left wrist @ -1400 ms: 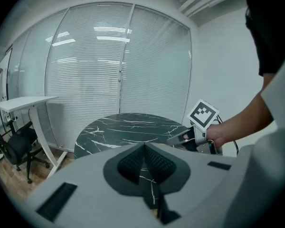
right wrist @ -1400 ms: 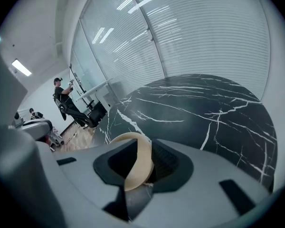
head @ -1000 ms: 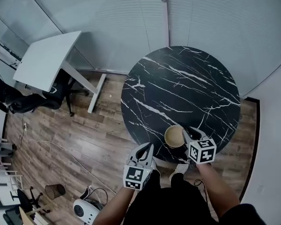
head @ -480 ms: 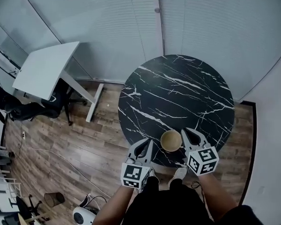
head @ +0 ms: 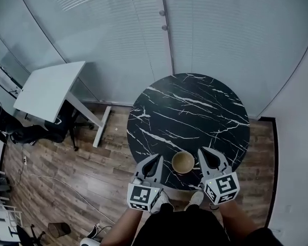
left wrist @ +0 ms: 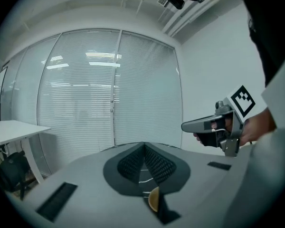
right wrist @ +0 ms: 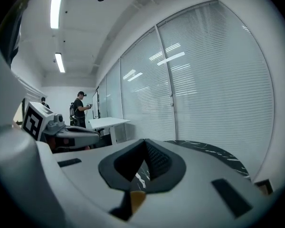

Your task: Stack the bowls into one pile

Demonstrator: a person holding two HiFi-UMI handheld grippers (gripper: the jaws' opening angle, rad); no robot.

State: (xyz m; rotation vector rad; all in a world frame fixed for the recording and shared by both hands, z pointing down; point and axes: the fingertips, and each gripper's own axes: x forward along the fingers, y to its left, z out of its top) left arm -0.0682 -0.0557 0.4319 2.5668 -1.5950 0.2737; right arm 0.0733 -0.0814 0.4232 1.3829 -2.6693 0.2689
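The tan bowl (head: pixel 183 162) stands upright on the round black marbled tabletop (head: pixel 195 111), close to its lower edge, at the lower centre of the head view. Whether further bowls are nested inside it cannot be told.

The left tool (head: pixel 156 159) is held just left of the bowl, apart from it. Its jaws are pressed together with nothing between them. The right tool (head: pixel 206 152) is held just right of the bowl, likewise apart, with its jaws pressed together and empty.

A white desk (head: pixel 46 83) stands at the upper left on the wood floor (head: pixel 77 158). A glass wall (head: pixel 118 29) with blinds fills the upper frame.
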